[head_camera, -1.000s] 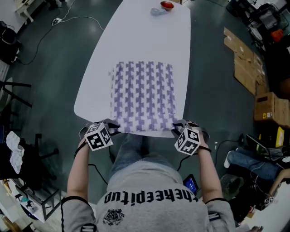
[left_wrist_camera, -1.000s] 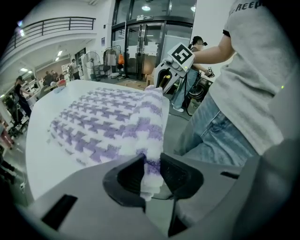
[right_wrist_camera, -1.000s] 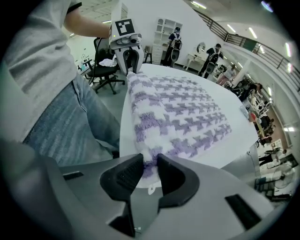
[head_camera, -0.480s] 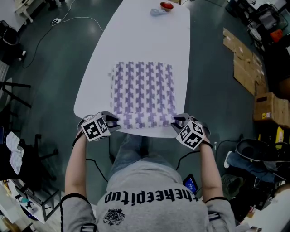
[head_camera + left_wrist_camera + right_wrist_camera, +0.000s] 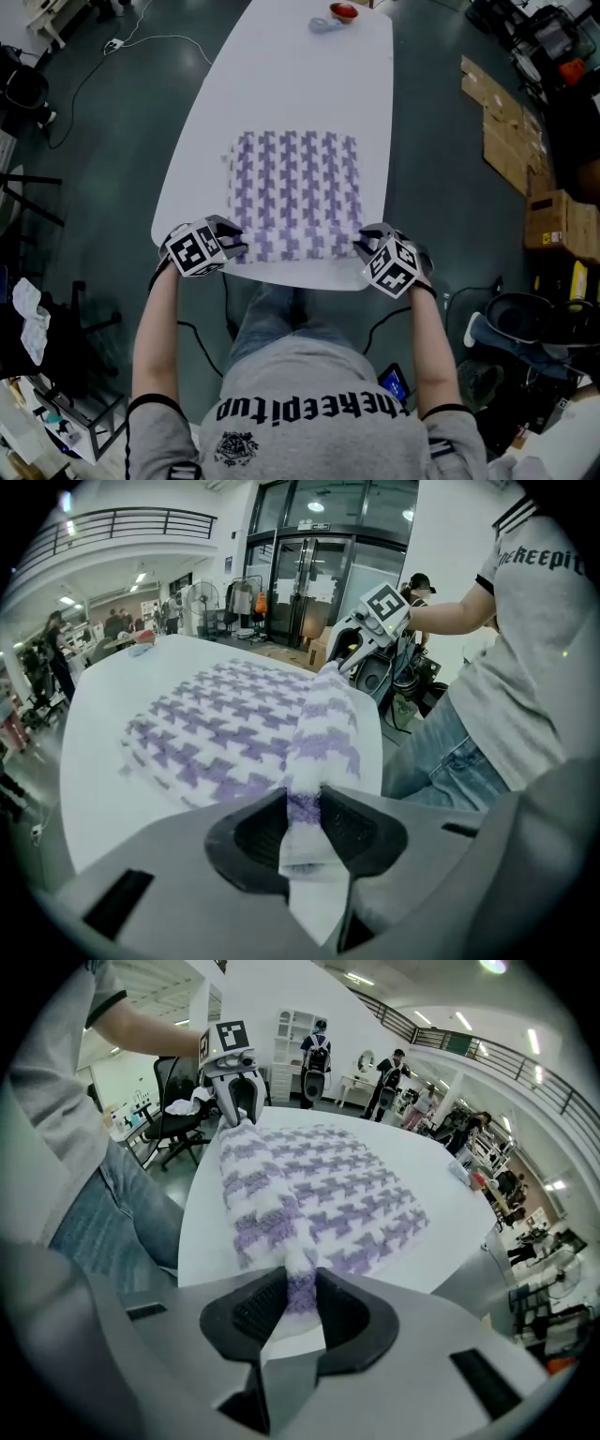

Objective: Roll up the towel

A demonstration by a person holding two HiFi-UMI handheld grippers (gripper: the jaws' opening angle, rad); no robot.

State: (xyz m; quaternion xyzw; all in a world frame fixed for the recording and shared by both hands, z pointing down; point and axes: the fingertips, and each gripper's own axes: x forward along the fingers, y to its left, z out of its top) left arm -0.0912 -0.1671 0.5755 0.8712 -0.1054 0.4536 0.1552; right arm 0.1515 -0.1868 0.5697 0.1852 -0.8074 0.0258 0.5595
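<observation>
A white towel [image 5: 295, 187] with a purple houndstooth pattern lies flat on the white table [image 5: 281, 84]; its near edge is lifted and folded over toward the far side. My left gripper [image 5: 228, 246] is shut on the towel's near-left corner [image 5: 302, 803]. At the near-right corner [image 5: 298, 1290], my right gripper [image 5: 364, 246] is shut on the cloth too. Each gripper view shows the towel [image 5: 244, 733] [image 5: 319, 1194] stretching away from the jaws, with the other gripper at the far end of the raised edge.
A small red bowl [image 5: 345, 11] and a pale object [image 5: 323, 24] sit at the table's far end. The table's near edge [image 5: 281, 281] is just below the grippers. Cardboard boxes [image 5: 544, 216] stand on the floor at right, cables and chairs at left.
Both grippers have carried the towel's near edge away from the person, over the towel. The visible flat part of the towel is shorter.
</observation>
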